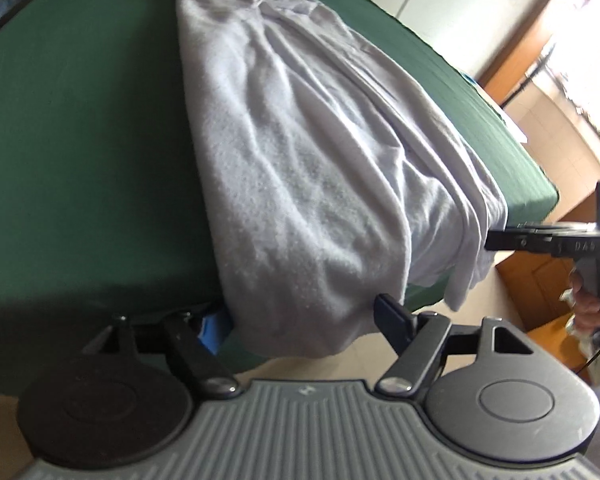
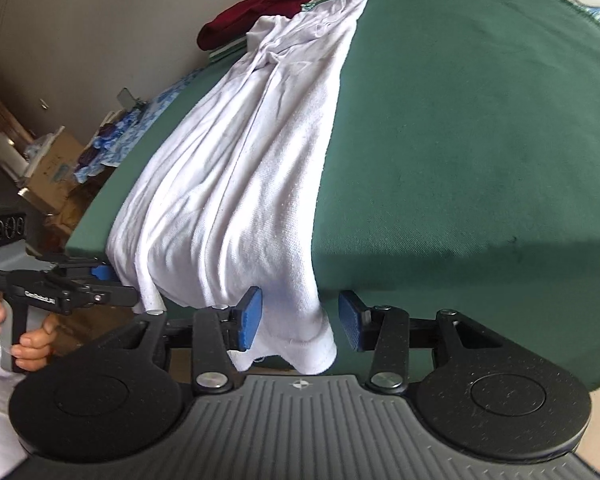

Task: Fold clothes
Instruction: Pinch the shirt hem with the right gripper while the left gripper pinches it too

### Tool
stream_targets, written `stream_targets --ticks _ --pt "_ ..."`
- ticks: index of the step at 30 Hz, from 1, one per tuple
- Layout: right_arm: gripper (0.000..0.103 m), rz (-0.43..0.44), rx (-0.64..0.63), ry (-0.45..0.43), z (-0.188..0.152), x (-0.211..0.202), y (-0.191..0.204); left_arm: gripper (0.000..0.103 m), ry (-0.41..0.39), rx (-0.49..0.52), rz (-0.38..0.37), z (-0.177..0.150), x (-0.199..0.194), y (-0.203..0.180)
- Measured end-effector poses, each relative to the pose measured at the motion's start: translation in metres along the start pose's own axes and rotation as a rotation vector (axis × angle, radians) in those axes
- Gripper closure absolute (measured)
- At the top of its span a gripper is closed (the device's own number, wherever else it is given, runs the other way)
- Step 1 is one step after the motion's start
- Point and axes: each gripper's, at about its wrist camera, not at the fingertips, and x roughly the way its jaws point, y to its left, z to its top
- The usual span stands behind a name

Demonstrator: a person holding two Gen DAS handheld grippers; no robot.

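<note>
A white garment (image 1: 300, 152) lies lengthwise on the green table (image 1: 80, 140), folded into a long strip, and its near end hangs over the table's front edge. My left gripper (image 1: 304, 320) is open, its fingers standing either side of the left hanging corner. My right gripper (image 2: 300, 320) is open too, with the right hanging corner of the garment (image 2: 240, 168) drooping between its blue pads (image 2: 249, 320). Each view shows the other gripper from the side, held by a hand: the right gripper (image 1: 540, 240) and the left gripper (image 2: 68, 296).
A dark red garment (image 2: 260, 8) lies at the far end of the green table (image 2: 460, 140). Cardboard boxes (image 2: 56, 168) and blue patterned cloth (image 2: 140, 116) sit on the floor to the left. A wooden door frame (image 1: 516, 44) stands beyond the table's right end.
</note>
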Motion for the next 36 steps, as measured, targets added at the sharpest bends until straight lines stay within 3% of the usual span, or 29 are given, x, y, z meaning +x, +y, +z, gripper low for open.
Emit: stream_targets --ticks 3,5,6,9,10,21,25,30,36 --pt "0.057 0.073 0.023 0.032 0.001 0.008 -0.009 0.029 0.000 -0.107 -0.015 0.001 0.005 0.008" --pt "0.058 0.102 0.022 0.053 0.002 0.010 -0.011 0.035 -0.003 -0.148 -0.001 0.000 0.008 0.010" --pt "0.060 0.108 0.015 0.059 0.002 0.009 -0.010 0.046 -0.011 -0.166 0.001 -0.001 0.007 0.009" --pt "0.088 0.125 -0.005 0.079 0.003 0.007 -0.007 0.084 -0.038 -0.221 0.003 -0.005 0.004 0.007" --pt "0.092 0.131 -0.012 0.085 0.004 0.006 -0.006 0.092 -0.051 -0.225 0.009 -0.008 0.000 0.003" --pt "0.095 0.230 0.012 0.117 0.009 -0.014 0.002 0.099 -0.147 -0.255 0.060 -0.017 -0.052 -0.030" --pt "0.095 0.289 0.060 0.128 0.020 -0.020 0.003 0.099 -0.139 -0.293 0.086 -0.012 -0.064 -0.030" --pt "0.095 0.362 0.120 0.142 0.033 -0.028 0.004 0.099 -0.142 -0.305 0.099 0.013 -0.080 -0.038" --pt "0.095 0.420 0.260 0.065 0.076 -0.030 -0.005 0.099 -0.171 -0.261 0.094 0.068 -0.092 -0.023"
